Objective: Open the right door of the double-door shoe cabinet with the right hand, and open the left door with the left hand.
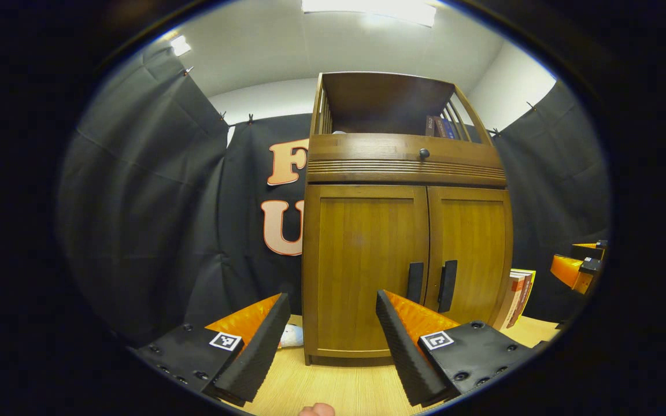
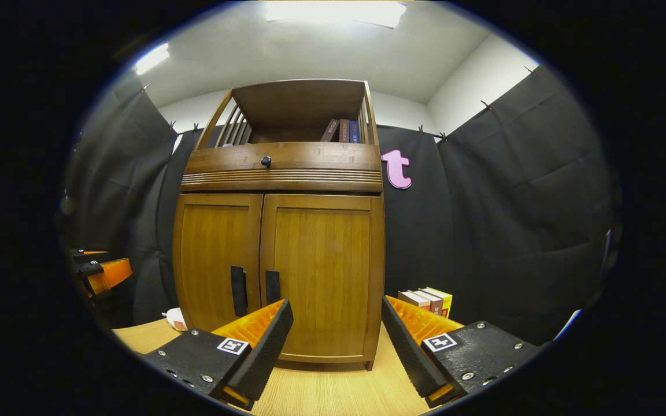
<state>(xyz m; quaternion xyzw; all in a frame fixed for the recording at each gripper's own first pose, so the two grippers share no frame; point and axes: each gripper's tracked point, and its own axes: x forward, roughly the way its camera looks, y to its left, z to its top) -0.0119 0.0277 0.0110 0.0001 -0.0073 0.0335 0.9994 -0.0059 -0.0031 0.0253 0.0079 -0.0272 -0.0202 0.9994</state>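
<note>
A brown wooden shoe cabinet (image 1: 405, 231) (image 2: 281, 242) stands on the light wooden table with both doors closed. Its left door (image 1: 365, 260) (image 2: 217, 260) and right door (image 1: 472, 254) (image 2: 324, 271) each carry a black vertical handle (image 1: 415, 282) (image 1: 447, 285) (image 2: 238, 290) (image 2: 272, 287) by the centre seam. My left gripper (image 1: 333, 335) is open, short of the left door. My right gripper (image 2: 337, 341) is open in front of the right door. Each gripper shows at the other view's edge (image 1: 578, 268) (image 2: 99, 271).
Above the doors sit a drawer with a round knob (image 1: 424, 153) (image 2: 265, 161) and an open shelf holding books. More books (image 1: 517, 297) (image 2: 428, 301) stand right of the cabinet. A small pale object (image 1: 292, 336) (image 2: 176, 319) lies at its left. Black cloth surrounds the table (image 2: 321, 393).
</note>
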